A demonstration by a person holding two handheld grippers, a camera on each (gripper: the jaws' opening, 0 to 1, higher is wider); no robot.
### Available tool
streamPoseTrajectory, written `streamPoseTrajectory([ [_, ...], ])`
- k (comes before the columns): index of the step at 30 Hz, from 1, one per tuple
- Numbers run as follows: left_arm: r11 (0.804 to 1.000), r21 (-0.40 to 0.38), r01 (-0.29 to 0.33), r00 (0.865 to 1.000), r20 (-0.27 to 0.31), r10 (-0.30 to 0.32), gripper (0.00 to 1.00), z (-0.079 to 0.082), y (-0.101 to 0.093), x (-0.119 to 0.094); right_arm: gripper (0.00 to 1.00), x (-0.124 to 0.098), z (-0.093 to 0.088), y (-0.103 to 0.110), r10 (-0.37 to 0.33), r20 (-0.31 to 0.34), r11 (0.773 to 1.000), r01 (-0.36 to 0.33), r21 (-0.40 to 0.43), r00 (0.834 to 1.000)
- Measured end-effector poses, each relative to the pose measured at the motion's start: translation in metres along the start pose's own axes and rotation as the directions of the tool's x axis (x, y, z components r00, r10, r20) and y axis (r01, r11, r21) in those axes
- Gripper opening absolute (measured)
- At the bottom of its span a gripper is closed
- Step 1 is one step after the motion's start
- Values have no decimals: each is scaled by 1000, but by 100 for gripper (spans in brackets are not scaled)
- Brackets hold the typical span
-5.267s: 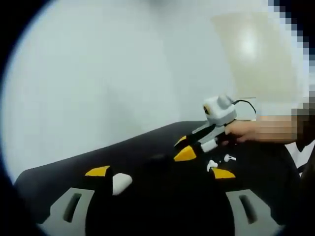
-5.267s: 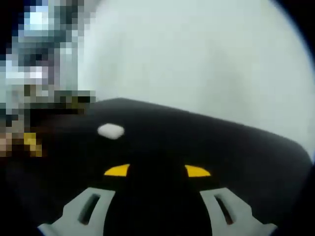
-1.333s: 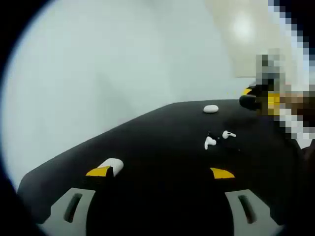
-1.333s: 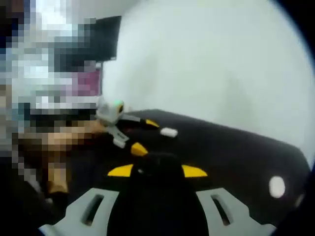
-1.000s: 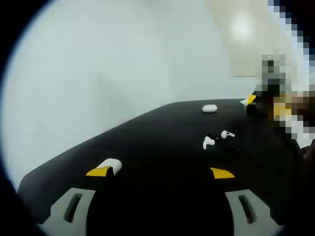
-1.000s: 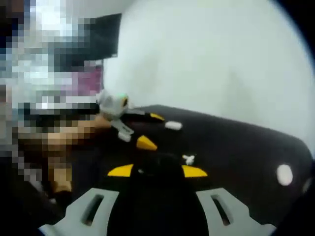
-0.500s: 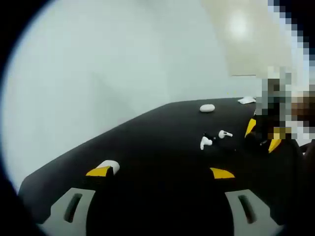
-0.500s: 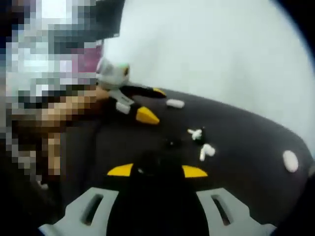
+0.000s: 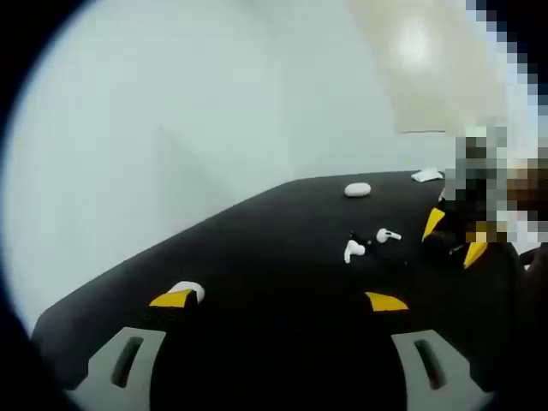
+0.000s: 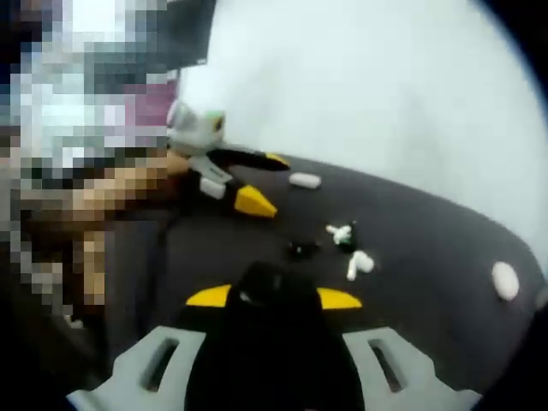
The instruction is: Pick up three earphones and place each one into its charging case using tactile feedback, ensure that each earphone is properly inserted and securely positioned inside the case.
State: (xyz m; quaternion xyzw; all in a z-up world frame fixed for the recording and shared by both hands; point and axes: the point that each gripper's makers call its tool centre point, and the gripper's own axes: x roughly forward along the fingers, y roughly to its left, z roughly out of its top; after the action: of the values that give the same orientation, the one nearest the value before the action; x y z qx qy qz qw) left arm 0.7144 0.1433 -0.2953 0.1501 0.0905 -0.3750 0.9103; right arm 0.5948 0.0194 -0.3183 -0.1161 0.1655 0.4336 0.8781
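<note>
Since 1.3 s ago the right gripper (image 10: 274, 297) has been brought down from the far table edge to just beside the loose earphones; over the last half second almost nothing has changed. A black rounded object, judged to be a black case (image 10: 272, 282), is held between its jaws at lower centre of the right gripper view, apparently so it can be carried to the earphone that matches it. Just above it a small black earphone (image 10: 300, 250) lies on the black table (image 10: 428, 248), with two white earphones (image 10: 360, 263) near it to the right. The left gripper (image 9: 279, 300) is held low with jaws wide and nothing between them, likely parked to steady a white case (image 9: 187, 291) lying just beside its left jaw tip. A second white case (image 9: 358, 189) sits farther up, at centre right of the left gripper view, well apart from the earphones. No earphone is seen seated in a case yet; the pick-up is judged to be next.
</note>
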Motion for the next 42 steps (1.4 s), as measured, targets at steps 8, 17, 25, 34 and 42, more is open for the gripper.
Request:
streamPoseTrajectory([
  [8,1000,0,0,1000,0,0,74,0,0,0,47,-16,19,3,85,58,992,-90,93,995],
  [17,1000,-1,2,1000,-3,-2,74,-1,0,0,46,-17,-6,2,98,2,989,-97,114,995],
  [25,1000,7,7,1000,-17,-6,74,-4,-2,1,46,-21,-8,7,105,-33,991,-101,91,994],
  [34,1000,10,6,1000,-19,-6,74,-4,-2,1,42,-26,-7,25,133,-32,989,-130,67,991],
  [42,1000,17,9,1000,-22,-9,74,-5,-3,0,37,-22,-8,44,177,-33,983,-175,47,984],
])
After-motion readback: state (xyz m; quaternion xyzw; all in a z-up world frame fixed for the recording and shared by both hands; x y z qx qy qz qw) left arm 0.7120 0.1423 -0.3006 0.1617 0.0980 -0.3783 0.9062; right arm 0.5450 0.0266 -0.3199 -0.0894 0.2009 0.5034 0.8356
